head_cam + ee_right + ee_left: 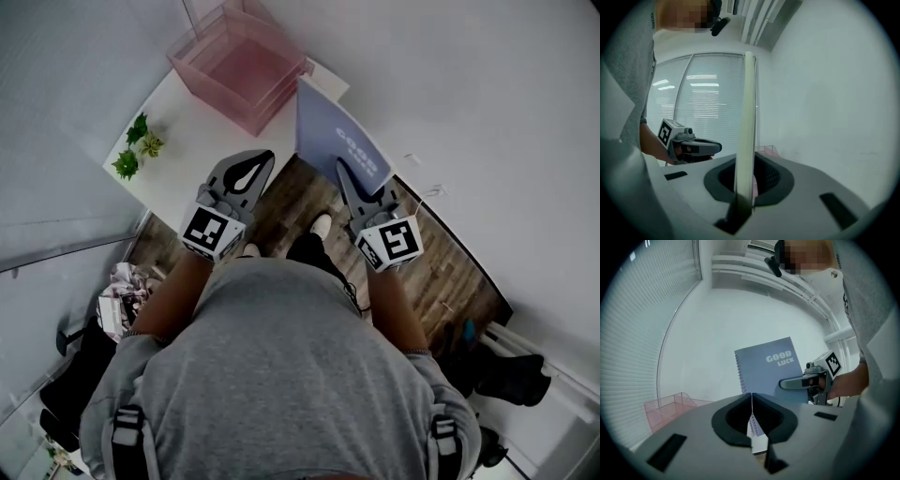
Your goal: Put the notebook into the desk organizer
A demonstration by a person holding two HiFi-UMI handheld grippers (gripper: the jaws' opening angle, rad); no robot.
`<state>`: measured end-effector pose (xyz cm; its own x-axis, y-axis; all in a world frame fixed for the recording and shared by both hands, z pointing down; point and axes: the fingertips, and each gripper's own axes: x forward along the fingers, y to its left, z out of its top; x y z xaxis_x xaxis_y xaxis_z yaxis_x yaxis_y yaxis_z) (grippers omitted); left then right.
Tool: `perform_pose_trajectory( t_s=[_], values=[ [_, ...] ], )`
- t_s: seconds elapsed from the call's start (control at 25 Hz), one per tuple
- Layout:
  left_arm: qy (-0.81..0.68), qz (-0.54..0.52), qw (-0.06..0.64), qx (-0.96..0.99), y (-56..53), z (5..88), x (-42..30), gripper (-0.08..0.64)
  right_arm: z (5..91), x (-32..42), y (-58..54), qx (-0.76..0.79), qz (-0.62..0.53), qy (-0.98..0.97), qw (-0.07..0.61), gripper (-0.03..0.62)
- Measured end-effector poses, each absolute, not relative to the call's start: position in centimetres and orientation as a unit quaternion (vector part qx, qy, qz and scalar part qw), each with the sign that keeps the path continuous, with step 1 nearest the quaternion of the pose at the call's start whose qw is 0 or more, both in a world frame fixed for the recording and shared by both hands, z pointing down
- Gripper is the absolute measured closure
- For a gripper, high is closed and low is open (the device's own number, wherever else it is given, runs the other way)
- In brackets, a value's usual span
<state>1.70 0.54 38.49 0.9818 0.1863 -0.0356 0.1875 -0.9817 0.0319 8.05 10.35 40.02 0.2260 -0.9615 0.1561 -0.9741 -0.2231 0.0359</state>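
Observation:
A blue-grey spiral notebook printed "GOOD LUCK" stands upright in the air at the near edge of the white table. My right gripper is shut on its lower edge. The right gripper view shows the notebook edge-on between the jaws. The pink see-through desk organizer stands on the table behind and to the left of the notebook. It holds nothing that I can see. My left gripper hovers to the left of the notebook, shut and holding nothing. In the left gripper view, the notebook's cover faces me.
Small green plants sit at the table's left corner. A white wall runs behind the table. Wooden floor and the person's feet lie below the grippers. Bags and clutter lie on the floor at the left.

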Motion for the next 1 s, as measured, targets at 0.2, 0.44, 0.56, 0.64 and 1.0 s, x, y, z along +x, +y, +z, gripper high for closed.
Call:
perform_pose_trajectory(
  t_s=[0.2, 0.44, 0.56, 0.64, 1.0],
  values=[
    [0.048, -0.012, 0.013, 0.999, 0.4, 38.0, 5.4, 0.536, 39.2, 12.7, 9.0, 0.750, 0.043, -0.657, 0.062, 0.552],
    [-0.007, -0.004, 0.012, 1.000, 1.1, 37.4, 9.4, 0.537, 39.0, 17.4, 9.0, 0.716, 0.042, -0.695, 0.056, 0.552],
    [-0.038, -0.002, 0.011, 0.999, 1.5, 37.6, 11.0, 0.535, 39.3, 19.4, 9.3, 0.695, 0.045, -0.715, 0.052, 0.552],
    [-0.058, 0.000, 0.011, 0.998, 1.7, 37.9, 12.0, 0.535, 39.8, 20.8, 9.3, 0.683, 0.048, -0.727, 0.051, 0.552],
    [-0.106, 0.006, 0.006, 0.994, 2.0, 38.5, 13.8, 0.535, 40.9, 23.7, 8.8, 0.647, 0.059, -0.760, 0.041, 0.552]
  ],
)
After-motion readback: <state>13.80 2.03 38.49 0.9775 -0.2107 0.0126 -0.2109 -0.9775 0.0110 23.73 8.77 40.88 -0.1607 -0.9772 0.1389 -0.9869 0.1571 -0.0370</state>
